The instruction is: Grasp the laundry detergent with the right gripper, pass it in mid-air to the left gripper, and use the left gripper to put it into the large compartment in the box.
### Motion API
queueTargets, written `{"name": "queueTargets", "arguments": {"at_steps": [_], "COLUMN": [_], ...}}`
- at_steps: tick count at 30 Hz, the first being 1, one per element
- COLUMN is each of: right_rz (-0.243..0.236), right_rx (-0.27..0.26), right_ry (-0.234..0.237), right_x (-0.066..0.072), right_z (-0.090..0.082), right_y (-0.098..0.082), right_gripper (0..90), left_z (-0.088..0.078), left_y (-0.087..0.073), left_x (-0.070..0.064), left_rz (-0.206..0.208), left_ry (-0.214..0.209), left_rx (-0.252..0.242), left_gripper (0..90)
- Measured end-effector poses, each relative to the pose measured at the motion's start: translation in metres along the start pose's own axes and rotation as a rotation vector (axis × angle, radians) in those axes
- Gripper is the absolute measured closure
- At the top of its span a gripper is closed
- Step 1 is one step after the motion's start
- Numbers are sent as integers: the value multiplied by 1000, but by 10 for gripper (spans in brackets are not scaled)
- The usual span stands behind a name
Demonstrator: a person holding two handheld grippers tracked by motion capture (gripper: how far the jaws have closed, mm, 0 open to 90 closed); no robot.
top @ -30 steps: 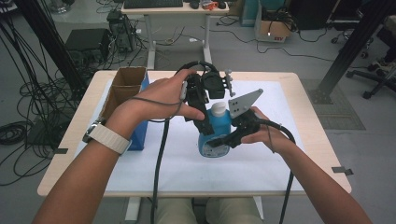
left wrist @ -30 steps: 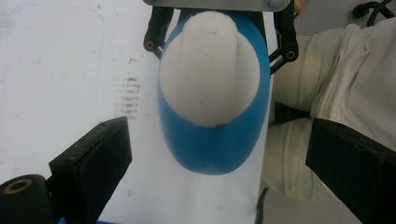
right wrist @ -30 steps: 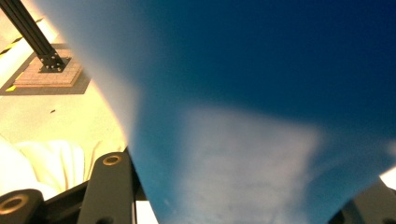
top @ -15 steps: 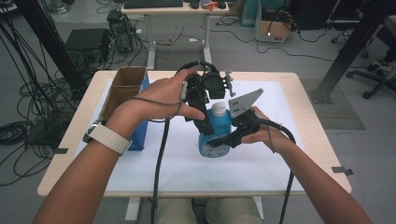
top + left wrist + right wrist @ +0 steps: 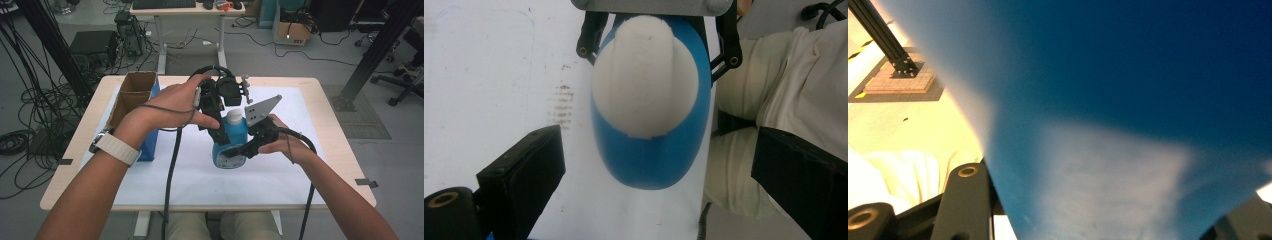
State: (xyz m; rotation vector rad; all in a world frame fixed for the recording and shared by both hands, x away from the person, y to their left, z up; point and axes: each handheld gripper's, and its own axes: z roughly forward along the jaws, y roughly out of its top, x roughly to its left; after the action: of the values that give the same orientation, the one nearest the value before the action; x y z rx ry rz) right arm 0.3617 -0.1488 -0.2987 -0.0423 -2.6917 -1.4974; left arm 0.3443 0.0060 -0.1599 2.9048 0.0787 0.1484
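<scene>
Blue bottle (image 5: 231,145) with a white cap (image 5: 646,82) stands mid-frame on the white mat (image 5: 310,125). Right gripper (image 5: 239,150) is clamped around its body from the right. Left gripper (image 5: 659,165) hovers over the cap, jaws spread wide, gripping nothing. Cardboard box (image 5: 131,95) sits upper left.

I can't read any text here — the blue bottle (image 5: 231,142) carries a pale label between the right gripper's fingers (image 5: 965,200), but it's only a blur — no letters, no numbers.
</scene>
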Motion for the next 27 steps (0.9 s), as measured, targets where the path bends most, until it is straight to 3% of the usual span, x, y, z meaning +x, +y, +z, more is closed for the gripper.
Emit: {"name": "queueTargets", "arguments": {"at_steps": [15,18,25,27], "right_rz": [-2,-32,-40,-30], "right_rx": [2,4,6,3], "right_ry": [-1,-19,-27,-40], "right_x": [1,1,3,4], "right_z": [1,1,0,-1], "right_y": [1,2,4,4], "right_gripper": [431,431,431,432], "left_z": [3,6,13,16], "left_y": [4,6,11,12], "left_x": [2,4,6,5], "left_rz": [-8,-8,-2,-24], "left_ry": [-4,-5,-19,-23], "left_rx": [-11,-16,-15,-31], "left_gripper": [74,76,82,83]}}
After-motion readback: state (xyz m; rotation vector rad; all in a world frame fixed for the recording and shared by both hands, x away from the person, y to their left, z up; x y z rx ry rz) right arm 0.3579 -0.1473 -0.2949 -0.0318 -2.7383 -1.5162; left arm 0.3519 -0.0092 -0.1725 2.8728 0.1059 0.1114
